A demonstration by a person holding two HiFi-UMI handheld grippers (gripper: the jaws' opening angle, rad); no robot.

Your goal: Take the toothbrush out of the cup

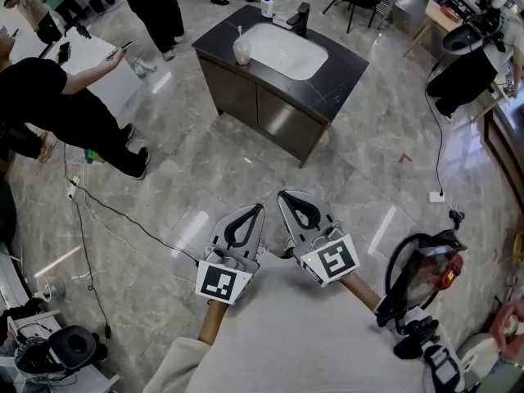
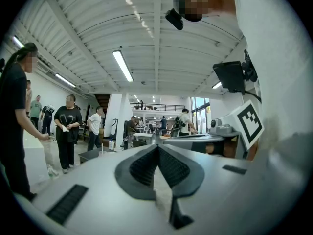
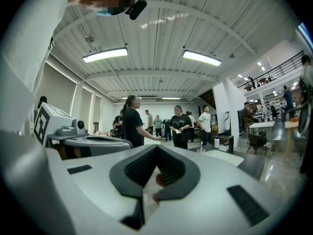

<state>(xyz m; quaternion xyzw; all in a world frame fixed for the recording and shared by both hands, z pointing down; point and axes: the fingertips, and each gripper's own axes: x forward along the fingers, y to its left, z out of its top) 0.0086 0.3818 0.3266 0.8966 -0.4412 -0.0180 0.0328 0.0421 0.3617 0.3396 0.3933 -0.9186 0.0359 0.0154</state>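
Note:
A pale cup [image 1: 241,52] with a white toothbrush [image 1: 239,33] standing in it sits at the left end of a black vanity top [image 1: 344,76], beside the white sink [image 1: 286,49]. Both grippers hang low in the head view, far short of the vanity, over the marble floor. My left gripper [image 1: 260,208] is shut with nothing in it. My right gripper [image 1: 282,195] is shut too, and holds nothing. In the left gripper view the toothbrush [image 2: 101,148] shows small past the left gripper [image 2: 157,146]. From the right gripper [image 3: 156,147] the toothbrush [image 3: 201,146] lies ahead to the right.
A soap bottle [image 1: 267,5] and a black faucet [image 1: 300,16] stand at the back of the vanity. Several people [image 1: 57,105] stand at the left. A black cable [image 1: 123,215] runs across the floor, and a power strip [image 1: 436,196] lies to the right.

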